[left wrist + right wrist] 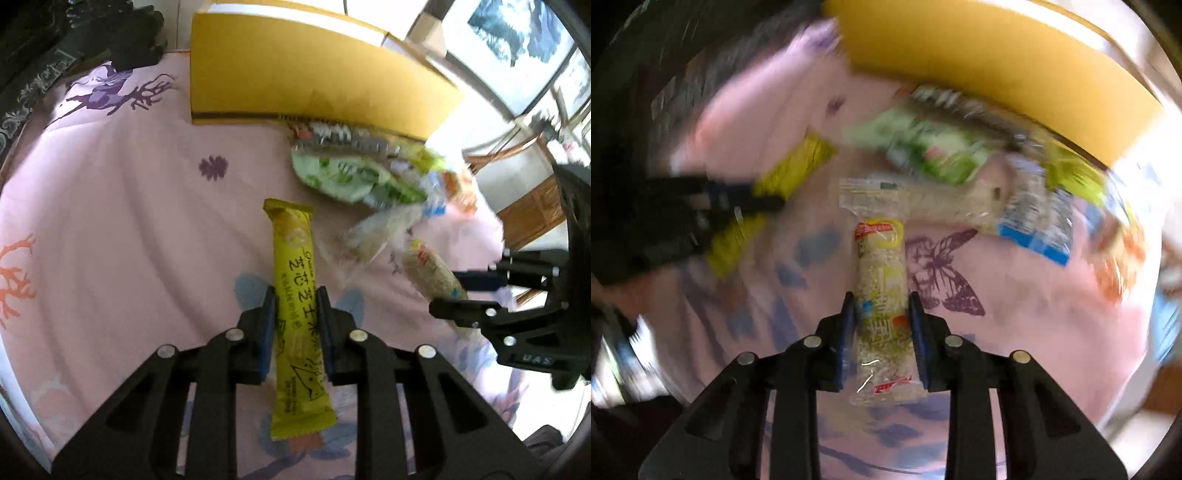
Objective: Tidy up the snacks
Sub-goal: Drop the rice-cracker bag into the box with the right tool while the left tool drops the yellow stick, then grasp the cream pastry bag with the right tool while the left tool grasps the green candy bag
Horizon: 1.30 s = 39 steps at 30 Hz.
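Pink cloth (122, 229), bare left of box (295, 77)

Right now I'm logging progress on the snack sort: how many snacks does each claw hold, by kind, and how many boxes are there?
Yellow snack bar, in the left claw: 1
Clear-wrapped rice bar, in the right claw: 1
Yellow cardboard box: 1
Total: 3

1. A pink cloth (122, 229) covers the surface, printed with a purple deer (110, 94), an orange coral branch (14, 277) and a purple butterfly (945, 273).
2. Framed pictures (517, 29) hang behind.
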Each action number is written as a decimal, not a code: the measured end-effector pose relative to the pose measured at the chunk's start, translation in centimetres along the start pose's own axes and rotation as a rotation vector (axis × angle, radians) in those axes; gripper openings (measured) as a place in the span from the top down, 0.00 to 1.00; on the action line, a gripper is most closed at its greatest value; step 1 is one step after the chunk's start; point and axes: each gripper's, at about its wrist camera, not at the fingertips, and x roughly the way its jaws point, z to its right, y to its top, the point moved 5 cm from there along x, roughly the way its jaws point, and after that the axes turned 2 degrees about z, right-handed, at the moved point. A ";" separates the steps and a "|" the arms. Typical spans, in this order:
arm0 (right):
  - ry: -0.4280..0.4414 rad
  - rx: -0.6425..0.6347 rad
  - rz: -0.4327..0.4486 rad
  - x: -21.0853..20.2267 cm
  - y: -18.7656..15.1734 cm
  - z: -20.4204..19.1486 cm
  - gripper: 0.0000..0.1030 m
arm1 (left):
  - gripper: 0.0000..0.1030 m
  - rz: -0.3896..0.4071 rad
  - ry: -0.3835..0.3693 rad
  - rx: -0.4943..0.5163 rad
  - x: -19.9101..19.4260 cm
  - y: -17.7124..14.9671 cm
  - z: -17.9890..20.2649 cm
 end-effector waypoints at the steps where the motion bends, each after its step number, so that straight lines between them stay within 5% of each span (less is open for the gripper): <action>1: 0.024 0.065 0.051 -1.1 0.1 0.2 0.72 | 0.80 0.008 -0.008 0.004 -0.4 0.3 0.1; 6: 0.064 0.190 0.218 -6.1 1.0 1.4 0.72 | 0.80 0.102 -0.024 0.088 -4.1 3.6 2.1; 14: -0.003 0.216 0.428 -13.5 5.3 4.0 0.72 | 0.80 0.271 0.003 0.186 -7.1 12.5 4.4; 22: -0.004 0.240 0.463 -13.8 8.0 5.9 0.72 | 0.80 0.316 0.057 0.221 -5.0 21.0 4.0; 30: 0.003 0.272 0.475 -11.2 14.5 8.5 0.71 | 0.80 0.309 0.070 0.210 -2.9 23.7 3.7; 31: -0.026 0.268 0.483 -11.0 15.8 9.1 0.64 | 0.71 0.317 0.095 0.198 -2.7 24.0 3.4; 32: -0.044 0.266 0.484 -10.9 16.4 9.3 0.50 | 0.16 0.324 0.135 0.173 -2.5 24.4 2.8; 33: -0.091 0.264 0.473 -10.5 17.2 9.8 0.06 | 0.03 0.312 0.181 0.137 -2.3 24.5 2.2; 35: -0.163 0.299 0.466 -10.6 17.2 10.6 0.01 | 0.02 0.307 0.207 0.057 -2.5 23.9 1.0; 39: -0.184 0.325 0.409 -10.6 13.5 11.0 0.01 | 0.02 0.300 0.203 0.051 -2.9 21.3 -0.2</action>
